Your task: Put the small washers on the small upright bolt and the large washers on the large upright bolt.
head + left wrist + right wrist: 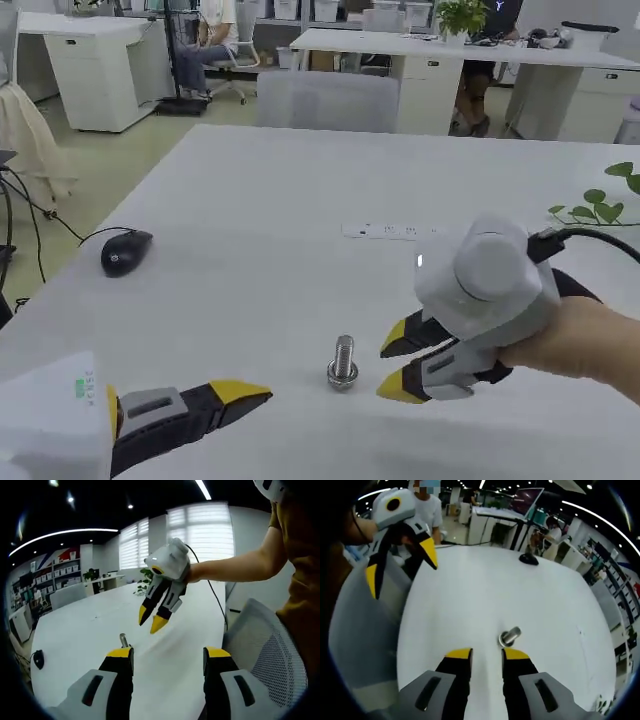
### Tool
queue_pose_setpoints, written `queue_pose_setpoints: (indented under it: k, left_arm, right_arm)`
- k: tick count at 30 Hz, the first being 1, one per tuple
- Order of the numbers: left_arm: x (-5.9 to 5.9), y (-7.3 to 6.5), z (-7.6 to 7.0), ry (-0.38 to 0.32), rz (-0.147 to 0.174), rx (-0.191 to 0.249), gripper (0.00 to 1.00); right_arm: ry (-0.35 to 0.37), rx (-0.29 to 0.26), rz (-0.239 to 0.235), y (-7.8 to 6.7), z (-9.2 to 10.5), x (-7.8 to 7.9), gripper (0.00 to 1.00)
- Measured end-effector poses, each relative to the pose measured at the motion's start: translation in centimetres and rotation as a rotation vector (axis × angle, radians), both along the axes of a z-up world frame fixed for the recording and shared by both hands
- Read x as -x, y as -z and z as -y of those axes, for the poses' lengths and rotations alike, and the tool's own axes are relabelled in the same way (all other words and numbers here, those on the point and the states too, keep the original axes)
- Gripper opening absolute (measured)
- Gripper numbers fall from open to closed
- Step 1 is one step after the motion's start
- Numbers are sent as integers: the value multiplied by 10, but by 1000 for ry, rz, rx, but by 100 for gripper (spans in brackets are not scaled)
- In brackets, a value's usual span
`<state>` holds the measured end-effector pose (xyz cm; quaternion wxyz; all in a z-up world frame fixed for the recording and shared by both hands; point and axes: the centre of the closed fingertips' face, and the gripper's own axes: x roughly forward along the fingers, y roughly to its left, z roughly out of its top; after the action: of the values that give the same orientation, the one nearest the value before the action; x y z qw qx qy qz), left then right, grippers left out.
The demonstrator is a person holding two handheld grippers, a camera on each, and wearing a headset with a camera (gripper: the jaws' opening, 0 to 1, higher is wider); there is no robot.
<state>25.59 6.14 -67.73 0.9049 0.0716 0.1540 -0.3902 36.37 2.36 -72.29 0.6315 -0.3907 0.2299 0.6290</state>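
Note:
One steel bolt (pixel 343 362) stands upright on the white table (pixel 260 200), with a washer-like ring around its foot. My right gripper (pixel 392 371) is just to the right of it, jaws slightly apart and empty, tips pointing at the bolt. In the right gripper view the bolt (pixel 510 636) lies just ahead of the right jaw of my right gripper (pixel 487 654). My left gripper (pixel 240 400) is low at the left, open and empty. In its own view the left gripper (pixel 168 655) has wide jaws, with the bolt (pixel 123 640) just beyond the left jaw.
A black mouse (pixel 127 250) with its cable lies at the table's left. A flush socket strip (pixel 385 231) sits mid-table and plant leaves (pixel 600 205) reach in at the right. A grey chair (pixel 325 100) stands at the far edge. A white box (pixel 45 420) is at bottom left.

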Motion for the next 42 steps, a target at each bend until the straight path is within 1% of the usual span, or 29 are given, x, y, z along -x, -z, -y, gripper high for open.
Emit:
queue_pose_setpoints:
  k: [1, 3, 4, 7, 9, 11, 13, 15, 16, 17, 18, 20, 21, 23, 24, 26, 27, 29, 31, 32, 33, 36, 40, 42]
  left_arm:
    - [0, 0, 0, 1, 0, -1, 55]
    - [1, -1, 1, 3, 4, 0, 55]
    - [2, -1, 2, 4, 4, -1, 55]
    - [4, -2, 3, 6, 6, -1, 55]
    - [6, -2, 4, 7, 7, -1, 55]
    - [7, -2, 5, 9, 9, 0, 55]
    - [9, -2, 6, 10, 8, 7, 55]
    - [11, -3, 7, 12, 8, 17, 55]
    - [11, -4, 7, 12, 8, 29, 55]
    - [12, -5, 8, 12, 9, 35, 55]
    - [12, -6, 8, 13, 10, 36, 55]
    - [14, -7, 9, 19, 11, 42, 55]
    - [15, -8, 10, 23, 12, 48, 55]
    - [16, -11, 12, 30, 15, 60, 55]
    - [16, -12, 13, 31, 15, 67, 55]
    - [17, -15, 15, 37, 18, 80, 55]
    - [17, -17, 16, 41, 18, 89, 55]
    - [18, -19, 17, 46, 21, 92, 55]
    - [19, -22, 20, 55, 22, 100, 56]
    - [20, -24, 22, 60, 18, 121, 56]
    - [20, -26, 22, 59, 20, 130, 56]
    - [20, -29, 22, 66, 16, 155, 56]
    - [21, -28, 21, 73, 10, 151, 57]
    - [22, -27, 21, 79, 1, 153, 58]
  right_arm:
    - [1, -26, 14, -5, -1, 2, 24]
    - [14, -63, -1, -11, -1, 8, 24]
    - [9, -77, 4, -13, -1, 10, 24]
    - [8, -94, 15, -17, 2, 17, 24]
    - [10, -120, 12, -20, 2, 23, 24]
    - [6, -161, 8, -25, 1, 31, 24]
    - [14, -205, -7, -28, 1, 37, 24]
    - [6, -233, -17, -30, 2, 44, 24]
    - [-10, -270, -21, -33, 0, 48, 24]
    - [-2, -313, -39, -37, 1, 53, 24]
    - [16, -321, -64, -36, 5, 57, 24]
    - [16, -344, -60, -38, 9, 60, 24]
    - [22, -379, -78, -40, 11, 64, 25]
    - [40, -415, -113, -42, 16, 70, 25]
    - [39, -418, -109, -42, 19, 72, 26]
    - [46, -432, -124, -41, 26, 77, 26]
    - [52, -442, -139, -41, 30, 80, 26]
    - [53, -450, -142, -41, 36, 84, 28]
    - [72, -474, -158, -41, 42, 86, 29]
    - [76, -488, -171, -42, 47, 87, 29]
    - [79, -491, -173, -42, 48, 87, 30]
    - [99, -502, -180, -40, 63, 87, 33]
    - [133, -530, -202, -38, 79, 88, 37]
    - [145, -534, -198, -35, 86, 88, 38]
